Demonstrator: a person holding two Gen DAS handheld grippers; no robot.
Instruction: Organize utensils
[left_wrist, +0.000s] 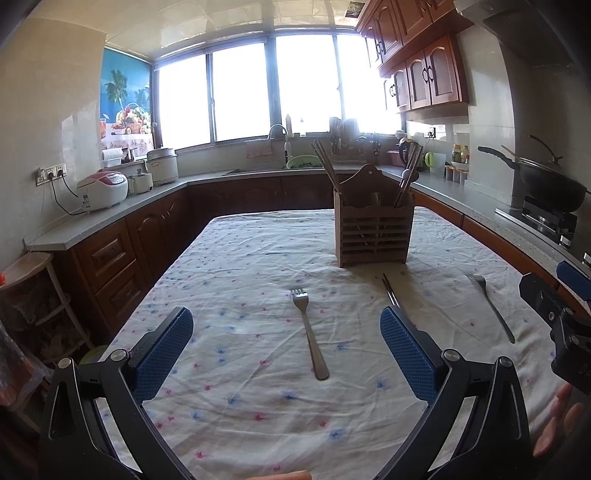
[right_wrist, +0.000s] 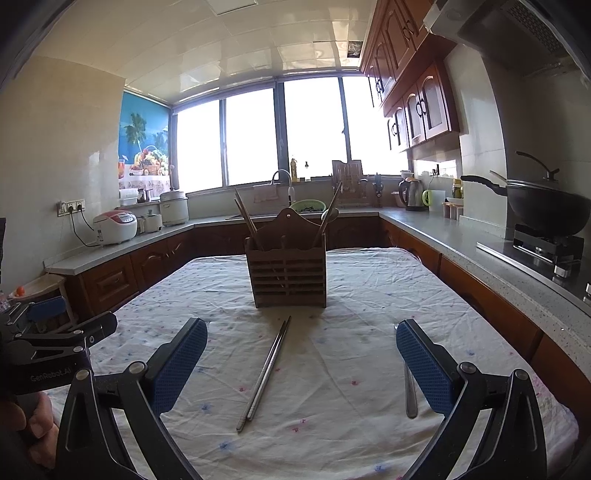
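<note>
A wooden slatted utensil holder (left_wrist: 373, 232) (right_wrist: 287, 275) stands upright on the table with chopsticks and a spoon in it. In the left wrist view a steel fork (left_wrist: 309, 331) lies between the fingers of my open, empty left gripper (left_wrist: 286, 328). A second fork (left_wrist: 493, 306) lies to the right. In the right wrist view a pair of metal chopsticks (right_wrist: 266, 371) lies between the fingers of my open, empty right gripper (right_wrist: 301, 343). The second fork's handle (right_wrist: 410, 391) shows partly behind the right finger. The chopsticks' tips (left_wrist: 390, 291) show in the left wrist view.
The table carries a white flowered cloth (left_wrist: 240, 266). Kitchen counters run around it, with rice cookers (left_wrist: 105, 190) at left, a sink (right_wrist: 284, 184) at the back and a wok on a stove (right_wrist: 546, 210) at right. The other gripper (left_wrist: 557, 321) shows at the right edge.
</note>
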